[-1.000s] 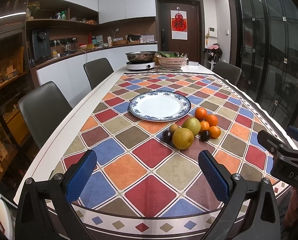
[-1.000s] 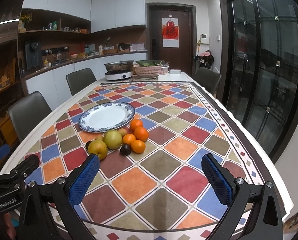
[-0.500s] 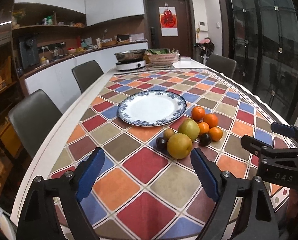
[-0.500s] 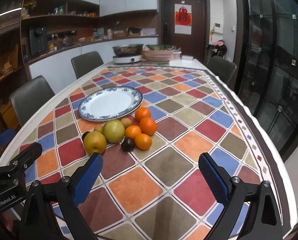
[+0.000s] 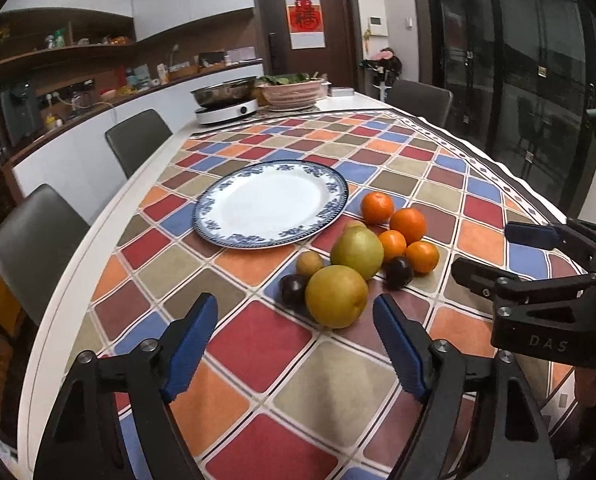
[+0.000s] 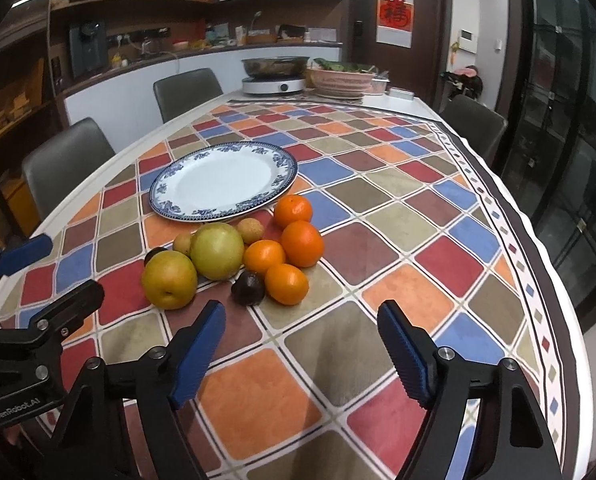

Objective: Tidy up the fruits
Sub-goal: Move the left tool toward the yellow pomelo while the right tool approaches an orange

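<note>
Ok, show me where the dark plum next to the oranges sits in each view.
Left wrist view: the dark plum lies right of centre, beside the front orange, just beyond the left gripper's right-hand finger.
Right wrist view: it sits left of centre, just beyond the right gripper's left-hand finger.
Shared landmark: the blue-rimmed plate behind the fruit.

Round white ceramic plate with blue patterned rim point(image 5: 213, 222): glazed, glossy. Yellow-brown pear point(image 5: 336, 296): smooth skin, dull sheen. Four orange mandarins point(image 6: 286, 283): finely dimpled, slightly shiny peel. Dark purple plum point(image 6: 248, 288): smooth, satin. Multicoloured diamond-check tablecloth point(image 6: 378, 240): matt, soft-looking cloth. Left gripper point(image 5: 295, 346): matt black plastic arms, ribbed blue pads point(image 5: 400, 358), bright metal screws. Grey dining chair point(image 5: 29, 240): smooth leather-like covering.
</note>
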The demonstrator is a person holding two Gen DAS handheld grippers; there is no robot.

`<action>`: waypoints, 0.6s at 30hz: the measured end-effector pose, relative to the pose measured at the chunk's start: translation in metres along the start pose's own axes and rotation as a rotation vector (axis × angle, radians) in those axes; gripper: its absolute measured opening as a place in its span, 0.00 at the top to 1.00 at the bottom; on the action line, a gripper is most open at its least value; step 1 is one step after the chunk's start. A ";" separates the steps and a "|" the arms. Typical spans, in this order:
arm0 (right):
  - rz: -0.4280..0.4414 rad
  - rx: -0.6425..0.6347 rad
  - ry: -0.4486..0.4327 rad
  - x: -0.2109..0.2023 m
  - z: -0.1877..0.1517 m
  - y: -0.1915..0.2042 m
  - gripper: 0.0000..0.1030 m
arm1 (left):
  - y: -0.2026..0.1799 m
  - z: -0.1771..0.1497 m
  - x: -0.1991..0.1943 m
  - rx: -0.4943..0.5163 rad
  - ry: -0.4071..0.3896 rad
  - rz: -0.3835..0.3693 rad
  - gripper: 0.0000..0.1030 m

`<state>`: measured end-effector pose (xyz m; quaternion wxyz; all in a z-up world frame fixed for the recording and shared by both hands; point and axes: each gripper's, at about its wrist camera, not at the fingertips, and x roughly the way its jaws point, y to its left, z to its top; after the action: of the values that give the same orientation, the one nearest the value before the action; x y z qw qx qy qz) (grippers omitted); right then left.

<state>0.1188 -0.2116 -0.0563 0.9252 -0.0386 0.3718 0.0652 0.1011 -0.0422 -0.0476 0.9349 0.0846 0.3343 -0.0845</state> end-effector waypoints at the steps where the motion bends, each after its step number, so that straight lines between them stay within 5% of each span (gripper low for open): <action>1: 0.005 -0.009 0.005 0.003 0.001 0.000 0.28 | -0.001 0.000 0.004 0.005 0.007 -0.007 0.25; 18: 0.067 -0.066 0.070 0.043 0.005 -0.010 0.47 | -0.014 0.003 0.045 0.025 0.089 -0.078 0.35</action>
<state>0.1541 -0.2165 -0.0827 0.9072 -0.0590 0.4027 0.1068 0.1341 -0.0608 -0.0757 0.9139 0.0869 0.3775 -0.1211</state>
